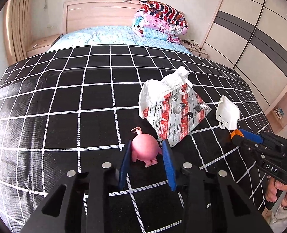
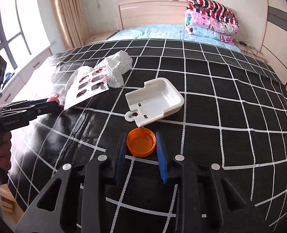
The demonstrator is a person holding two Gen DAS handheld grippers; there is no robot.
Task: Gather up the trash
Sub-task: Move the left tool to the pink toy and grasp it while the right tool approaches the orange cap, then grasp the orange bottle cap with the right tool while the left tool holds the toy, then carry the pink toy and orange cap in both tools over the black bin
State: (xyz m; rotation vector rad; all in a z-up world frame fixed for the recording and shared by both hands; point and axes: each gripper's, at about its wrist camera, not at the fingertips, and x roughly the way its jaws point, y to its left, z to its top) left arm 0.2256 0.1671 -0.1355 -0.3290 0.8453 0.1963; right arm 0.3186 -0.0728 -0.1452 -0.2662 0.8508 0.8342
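Observation:
A pink pig keychain toy (image 1: 145,149) lies on the black checked cloth (image 1: 66,116) between the blue pads of my left gripper (image 1: 147,145), which is open around it. A crumpled white tissue (image 1: 162,89) and an emptied pill blister sheet (image 1: 179,114) lie just beyond. A white plastic tray (image 2: 155,101) lies to the right. An orange bottle cap (image 2: 141,144) sits between the pads of my right gripper (image 2: 141,141), which is open around it. The tissue (image 2: 118,68) and blister sheet (image 2: 89,86) also show in the right wrist view.
The cloth covers the foot of a bed with a blue sheet (image 1: 108,36) and folded quilts (image 1: 161,22) by the headboard. A wardrobe (image 1: 259,35) stands to the right, and curtains and a window (image 2: 11,29) to the left.

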